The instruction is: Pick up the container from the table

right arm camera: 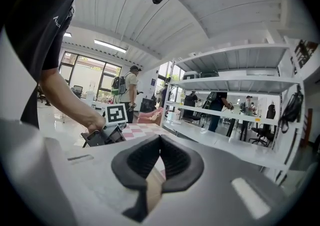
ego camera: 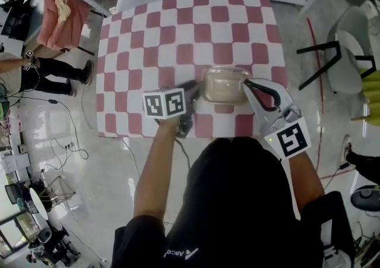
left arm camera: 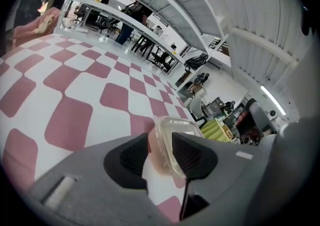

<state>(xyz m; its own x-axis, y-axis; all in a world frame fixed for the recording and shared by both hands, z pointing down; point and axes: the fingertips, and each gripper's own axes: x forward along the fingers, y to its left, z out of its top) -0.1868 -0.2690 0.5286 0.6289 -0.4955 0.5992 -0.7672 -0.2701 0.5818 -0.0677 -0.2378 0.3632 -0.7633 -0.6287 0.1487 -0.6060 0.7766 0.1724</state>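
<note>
The left gripper's [left arm camera: 161,142] jaws stand apart, with the near rim of the translucent beige plastic container [left arm camera: 176,132] between them. The container rests on the pink-and-white checkered table [ego camera: 178,35]. The right gripper's [right arm camera: 160,141] jaw tips meet at the container's opposite rim; I cannot tell whether they pinch it.

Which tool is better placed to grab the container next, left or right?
Left. The left tool is open, straddling the rim of the container; the right tool is shut beside it.
</note>
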